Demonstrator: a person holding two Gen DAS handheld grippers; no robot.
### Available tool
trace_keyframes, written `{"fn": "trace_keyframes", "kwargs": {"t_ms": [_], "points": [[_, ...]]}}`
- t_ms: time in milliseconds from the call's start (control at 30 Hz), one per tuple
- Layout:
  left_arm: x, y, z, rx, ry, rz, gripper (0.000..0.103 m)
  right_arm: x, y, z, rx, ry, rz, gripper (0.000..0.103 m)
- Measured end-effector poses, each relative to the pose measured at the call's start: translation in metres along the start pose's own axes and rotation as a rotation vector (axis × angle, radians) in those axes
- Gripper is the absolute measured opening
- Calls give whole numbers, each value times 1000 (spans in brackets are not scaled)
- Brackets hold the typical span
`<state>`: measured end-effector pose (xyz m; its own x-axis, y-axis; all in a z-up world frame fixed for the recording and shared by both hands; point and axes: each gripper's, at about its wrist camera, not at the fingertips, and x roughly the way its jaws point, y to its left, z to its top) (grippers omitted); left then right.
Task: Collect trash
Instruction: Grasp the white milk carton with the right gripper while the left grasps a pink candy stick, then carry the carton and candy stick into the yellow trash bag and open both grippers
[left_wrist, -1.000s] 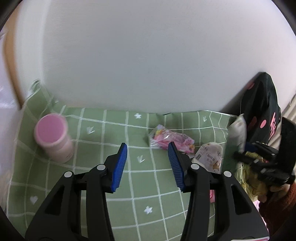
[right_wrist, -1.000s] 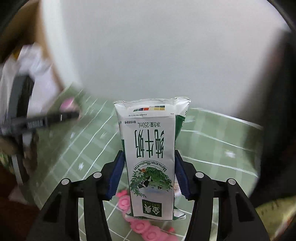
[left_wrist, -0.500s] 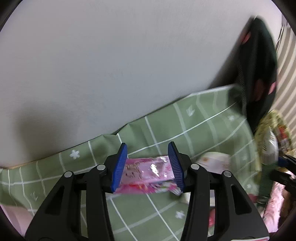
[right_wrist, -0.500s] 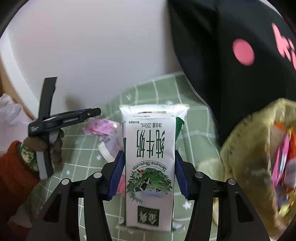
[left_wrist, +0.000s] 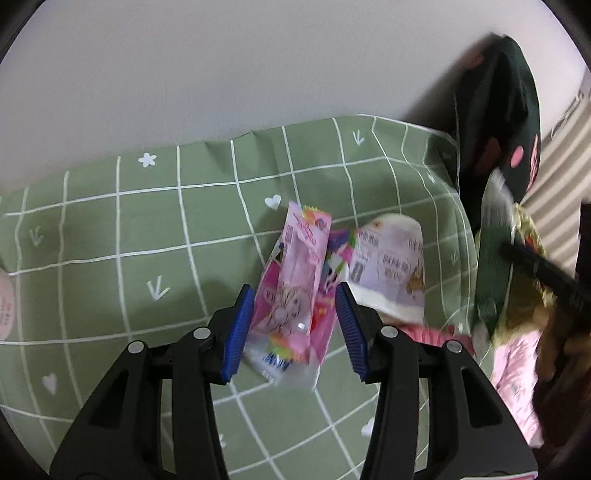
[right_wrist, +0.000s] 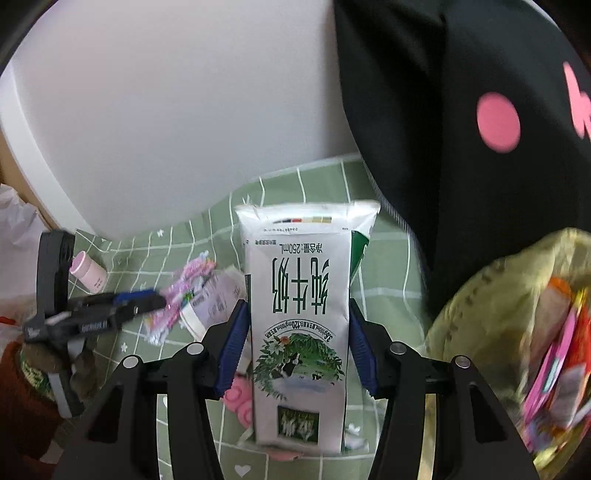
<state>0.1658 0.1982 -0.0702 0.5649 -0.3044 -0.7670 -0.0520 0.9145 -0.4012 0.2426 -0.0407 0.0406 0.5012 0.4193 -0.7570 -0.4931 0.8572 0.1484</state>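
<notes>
My left gripper (left_wrist: 293, 328) is open, its blue pads on either side of a pink snack wrapper (left_wrist: 291, 295) that lies on the green checked cloth (left_wrist: 147, 229); I cannot tell whether the pads touch it. A white paper wrapper (left_wrist: 391, 269) lies just right of it. My right gripper (right_wrist: 297, 347) is shut on a white and green milk carton (right_wrist: 306, 314), held upright beside a yellowish trash bag (right_wrist: 491, 317) with colourful wrappers inside. The left gripper (right_wrist: 147, 301) and the pink wrapper (right_wrist: 184, 288) also show in the right wrist view.
A black bag with pink dots (right_wrist: 480, 110) stands against the white wall at the right. A pink bottle (right_wrist: 88, 275) stands at the far left of the cloth. A pink toy (right_wrist: 240, 400) lies under the carton. White plastic (right_wrist: 14, 221) sits at the left edge.
My left gripper has swung right and come down over the pink wrapper, which now lies between its pads. My right gripper has carried the carton right, next to the trash bag.
</notes>
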Motion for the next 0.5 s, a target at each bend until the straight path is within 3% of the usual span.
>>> {"fn": "trace_keyframes", "kwargs": {"t_ms": [133, 200, 300, 500], "points": [[-1, 4, 2, -32, 10, 39, 43, -14, 4, 13, -22, -65, -2, 49], [7, 3, 3, -22, 32, 70, 23, -16, 6, 17, -32, -80, -9, 48], [6, 5, 5, -9, 28, 94, 10, -17, 7, 19, -48, -86, -23, 48], [-31, 14, 19, -56, -84, 112, 6, -31, 2, 11, -22, -114, -18, 48]]}}
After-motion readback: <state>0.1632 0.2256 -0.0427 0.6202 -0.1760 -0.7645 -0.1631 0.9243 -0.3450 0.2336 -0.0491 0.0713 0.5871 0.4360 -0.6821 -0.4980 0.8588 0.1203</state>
